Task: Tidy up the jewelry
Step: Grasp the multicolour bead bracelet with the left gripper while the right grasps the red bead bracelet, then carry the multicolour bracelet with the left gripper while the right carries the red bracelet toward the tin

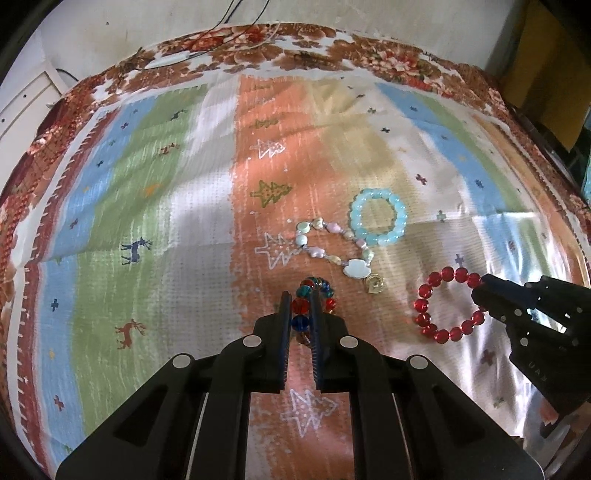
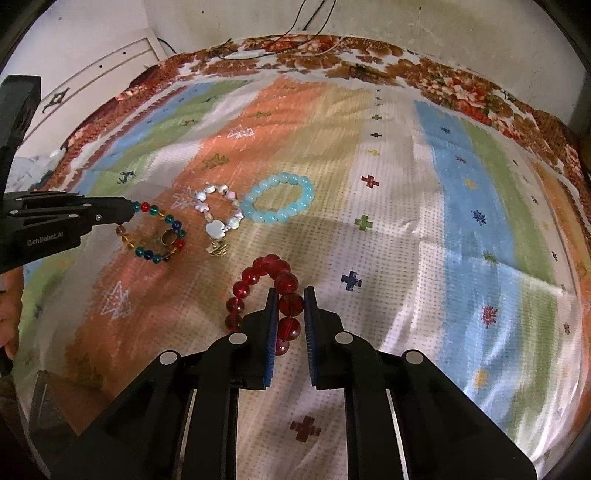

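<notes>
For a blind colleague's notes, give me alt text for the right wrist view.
The right gripper is closed on a red bead bracelet lying on a striped cloth. Left of it, the left gripper pinches a multicolored bracelet, with pastel charm and pale blue bracelets beyond.

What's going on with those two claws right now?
Left claw shut on multicolored bracelet. Right claw shut on red bracelet. Pastel bracelet, aqua bracelet lie untouched. Nothing in the way.

I'm working over a striped cloth (image 1: 155,206) printed with reindeer, trees and crosses, spread on a floral-bordered blanket (image 1: 258,48). Black cables (image 2: 310,18) hang down the white wall (image 2: 221,22) behind it.
</notes>
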`<state>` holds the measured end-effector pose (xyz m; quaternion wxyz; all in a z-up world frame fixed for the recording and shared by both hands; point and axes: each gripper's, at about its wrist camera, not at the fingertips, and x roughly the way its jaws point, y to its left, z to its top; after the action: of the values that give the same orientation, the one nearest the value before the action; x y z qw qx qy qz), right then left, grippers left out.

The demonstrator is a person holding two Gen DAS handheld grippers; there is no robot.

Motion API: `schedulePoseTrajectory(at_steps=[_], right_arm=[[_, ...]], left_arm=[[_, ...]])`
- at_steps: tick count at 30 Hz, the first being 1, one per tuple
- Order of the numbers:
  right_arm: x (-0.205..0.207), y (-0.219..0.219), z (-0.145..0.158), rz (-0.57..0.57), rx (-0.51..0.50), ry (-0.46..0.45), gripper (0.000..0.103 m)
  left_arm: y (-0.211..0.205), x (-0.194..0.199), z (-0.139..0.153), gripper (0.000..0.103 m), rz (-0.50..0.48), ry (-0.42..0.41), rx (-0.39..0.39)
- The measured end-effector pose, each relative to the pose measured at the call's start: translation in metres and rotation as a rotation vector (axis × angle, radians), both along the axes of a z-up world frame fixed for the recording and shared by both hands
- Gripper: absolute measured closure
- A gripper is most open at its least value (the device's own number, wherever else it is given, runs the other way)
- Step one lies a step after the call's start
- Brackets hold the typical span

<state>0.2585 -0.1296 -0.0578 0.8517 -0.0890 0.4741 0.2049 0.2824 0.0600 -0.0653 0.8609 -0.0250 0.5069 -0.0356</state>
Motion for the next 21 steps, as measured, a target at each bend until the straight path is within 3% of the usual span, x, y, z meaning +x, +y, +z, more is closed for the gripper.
schedulePoseTrajectory(at_steps=[21], right_arm=[[-0.011, -0.01, 0.018, -0.017, 0.039, -0.032, 0.089]], left_arm=[[0.009, -0.013, 0.023, 0.094, 0.031, -0.049, -0.048]])
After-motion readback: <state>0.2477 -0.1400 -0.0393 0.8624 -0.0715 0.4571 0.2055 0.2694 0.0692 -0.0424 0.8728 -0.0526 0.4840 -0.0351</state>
